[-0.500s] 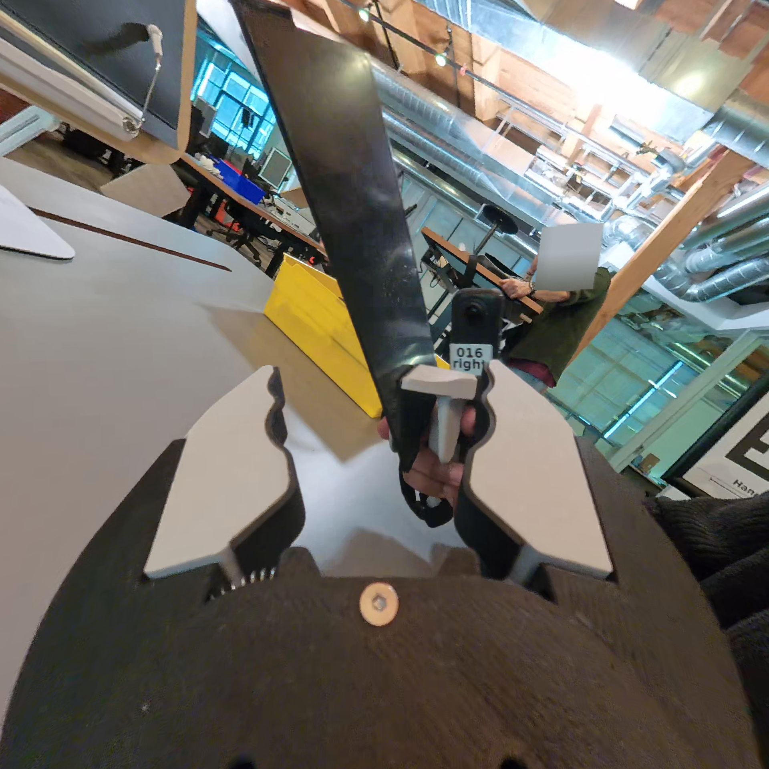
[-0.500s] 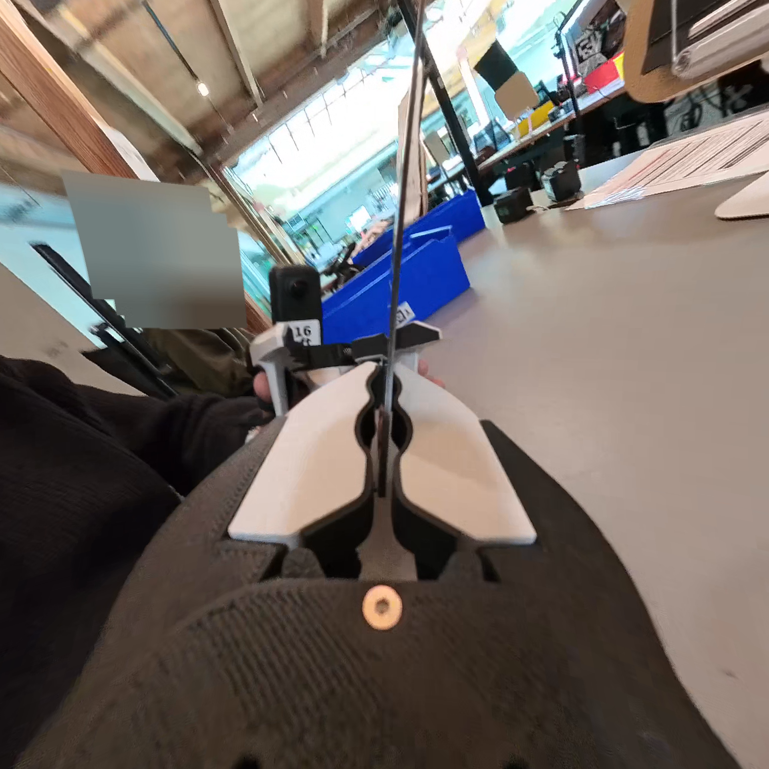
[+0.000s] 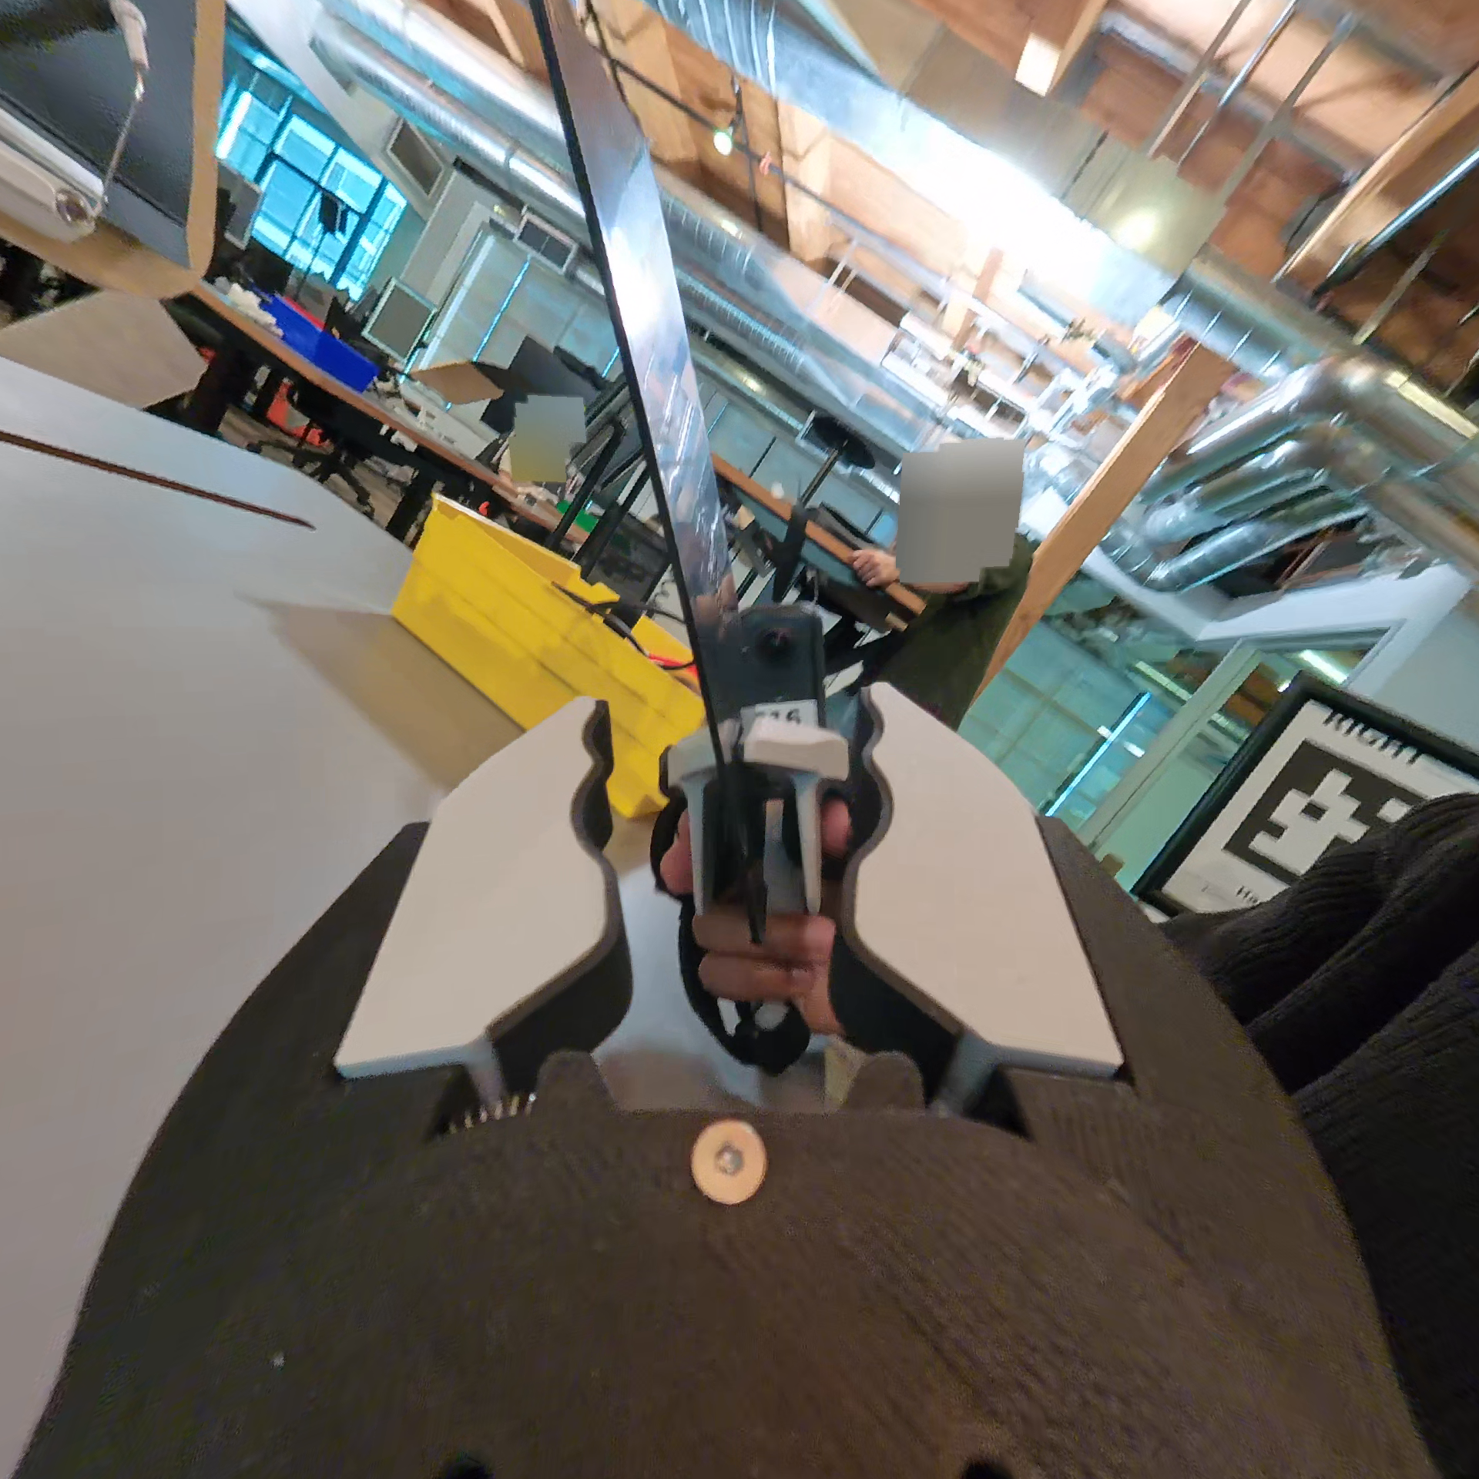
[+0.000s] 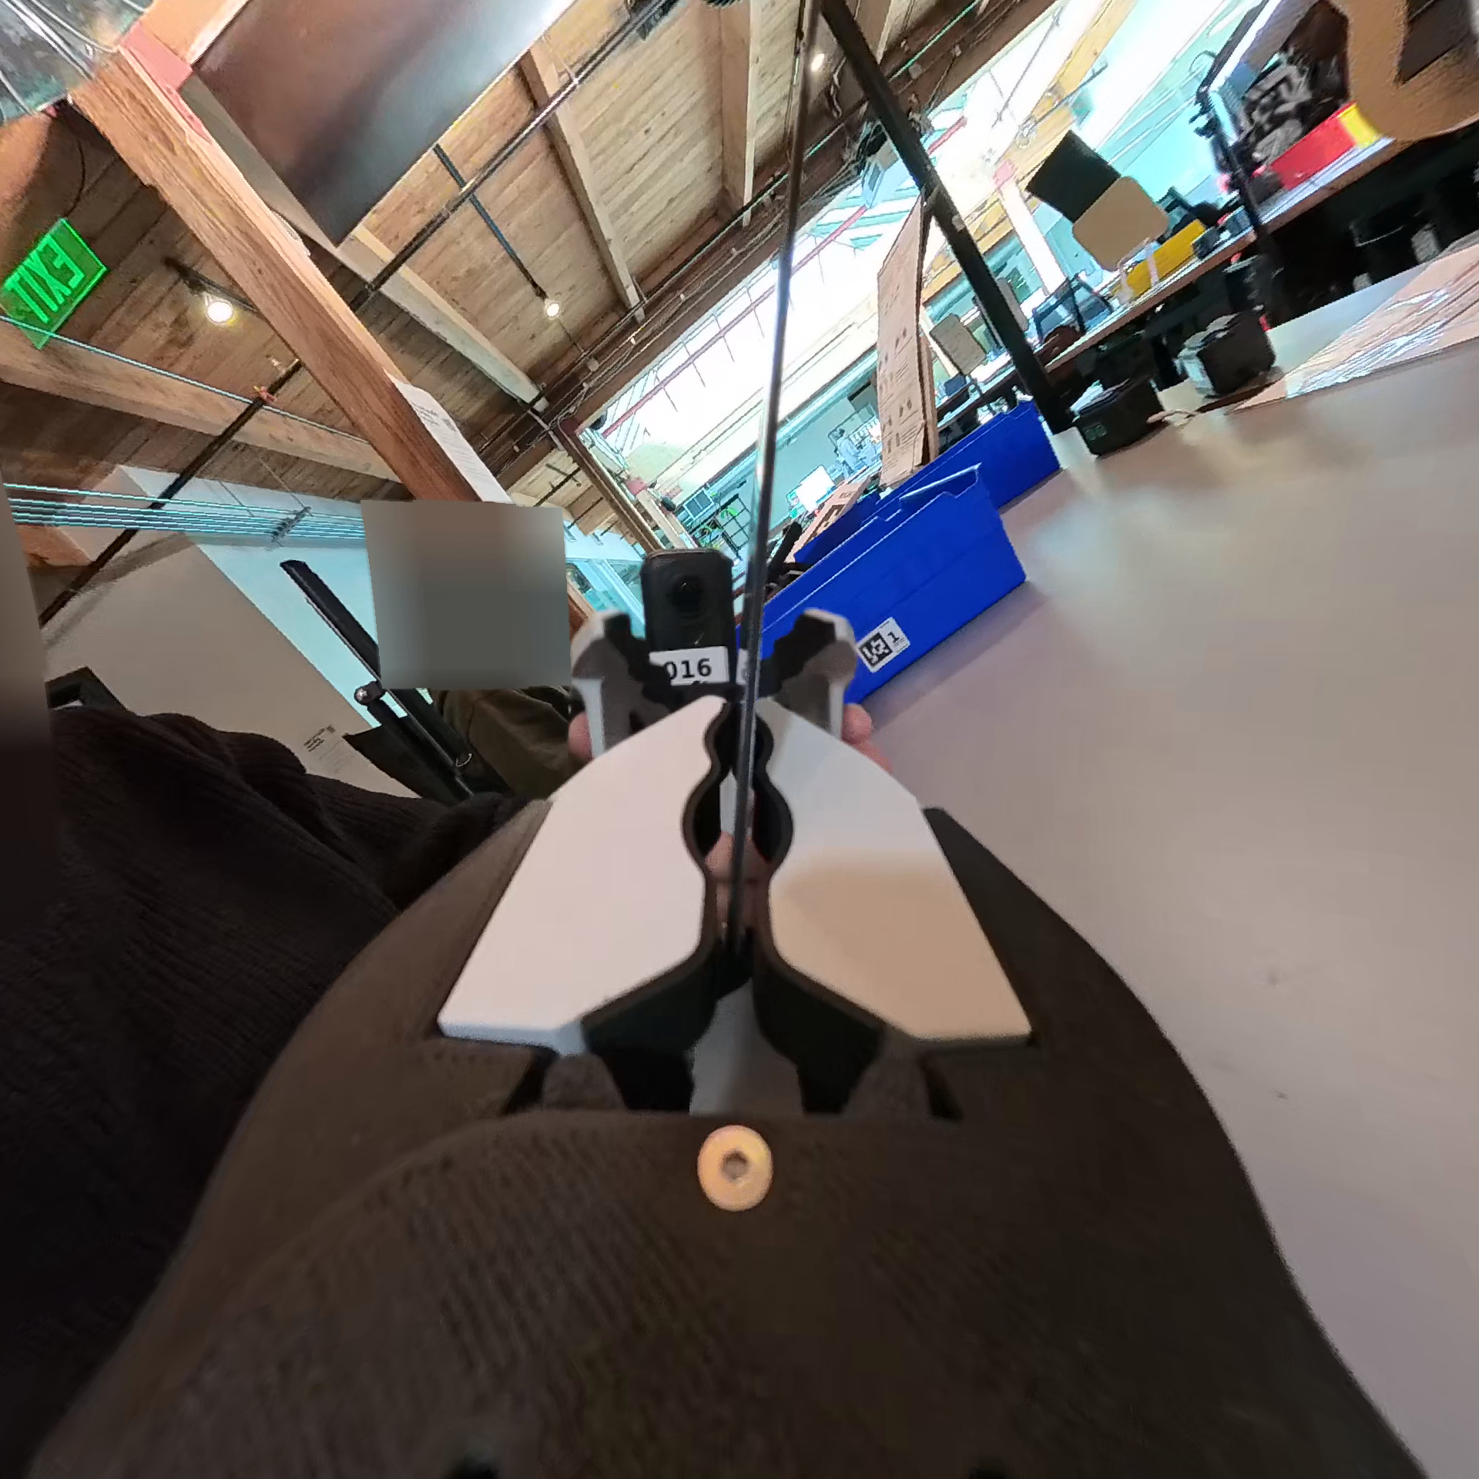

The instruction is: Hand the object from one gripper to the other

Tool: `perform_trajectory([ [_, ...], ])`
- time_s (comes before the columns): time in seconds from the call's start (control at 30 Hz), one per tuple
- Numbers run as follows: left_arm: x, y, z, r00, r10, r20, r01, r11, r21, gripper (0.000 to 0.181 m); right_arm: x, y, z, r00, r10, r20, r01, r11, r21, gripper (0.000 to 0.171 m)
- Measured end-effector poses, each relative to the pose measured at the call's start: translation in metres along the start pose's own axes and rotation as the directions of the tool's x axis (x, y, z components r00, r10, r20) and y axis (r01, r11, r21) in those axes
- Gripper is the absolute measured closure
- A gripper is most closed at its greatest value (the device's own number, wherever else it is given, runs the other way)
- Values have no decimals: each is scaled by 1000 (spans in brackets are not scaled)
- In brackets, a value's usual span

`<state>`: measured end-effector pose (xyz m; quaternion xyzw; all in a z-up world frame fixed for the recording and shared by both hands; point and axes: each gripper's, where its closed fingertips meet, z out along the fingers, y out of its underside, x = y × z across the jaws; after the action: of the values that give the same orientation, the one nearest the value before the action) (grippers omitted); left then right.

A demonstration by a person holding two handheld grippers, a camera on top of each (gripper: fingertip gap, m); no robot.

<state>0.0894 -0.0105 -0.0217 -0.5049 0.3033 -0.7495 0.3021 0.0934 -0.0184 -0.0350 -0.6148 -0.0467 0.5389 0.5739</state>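
There is one long, flat, thin black strip (image 3: 671, 448). It stands almost straight up, with its long side going from the grippers toward the ceiling, and it leans a little to the left at the top in the left wrist view. In the right wrist view the strip (image 4: 775, 416) shows only its thin edge, like a dark line. Its low end is between the two white fingers (image 4: 608, 872) of the right gripper (image 4: 740, 800), which are pressed together on it. The strip is up in the air, above the table (image 4: 1200, 720).

There are two grippers. The left gripper (image 3: 732, 808) has its two white fingers (image 3: 496, 896) wide apart and holds nothing. It faces the right gripper (image 3: 752, 832), which sits in the gap between them, and the strip rises in that gap too, touching neither left finger. A hand (image 3: 760, 960) holds the right gripper from below.

On the table there is one yellow bin (image 3: 528, 632) behind the left gripper. Two blue bins (image 4: 920, 576) sit side by side behind the left gripper (image 4: 712, 672) in the right wrist view. Two people are in the room far back, with blurred patches over them.
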Motion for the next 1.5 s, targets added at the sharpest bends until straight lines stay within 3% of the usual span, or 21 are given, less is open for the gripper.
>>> perform_trajectory([
  [0.17, 5, -18, -7, 993, -79, -82, 84, 995, 62, 138, -2, 9, 5, 1000, 20, 21, -20, 1000, -8, 169],
  [0.3, -4, -21, -9, 993, -111, -51, 115, 991, 73, 141, -4, 18, 10, 999, 10, 33, -9, 1000, -27, 169],
  [0.57, -4, -20, -12, 991, -118, -67, 121, 992, 48, 179, -10, 30, 18, 999, -32, 39, 35, 998, -61, 169],
  [0.63, -4, -19, -11, 994, -96, -59, 97, 995, 28, 179, -9, 30, 17, 999, -31, 41, 34, 998, -62, 169],
  [0.8, -12, -20, -14, 998, -61, -10, 60, 998, -18, 179, 2, 22, 13, 997, -77, -14, 76, 995, -65, 130],
  [1.17, -48, -20, -27, 993, -53, 105, 67, 987, -143, 179, 23, 16, -3, 857, -492, -151, 445, 856, -263, 94],
  [1.33, -57, -12, -28, 977, 83, 198, -37, 974, -222, 179, 31, 7, -8, 845, -477, -243, 416, 870, -262, 95],
  [1.5, -49, -16, -24, 875, 368, 314, -296, 921, -255, 178, 26, -16, -2, 751, -537, -383, 483, 844, -234, 91],
])
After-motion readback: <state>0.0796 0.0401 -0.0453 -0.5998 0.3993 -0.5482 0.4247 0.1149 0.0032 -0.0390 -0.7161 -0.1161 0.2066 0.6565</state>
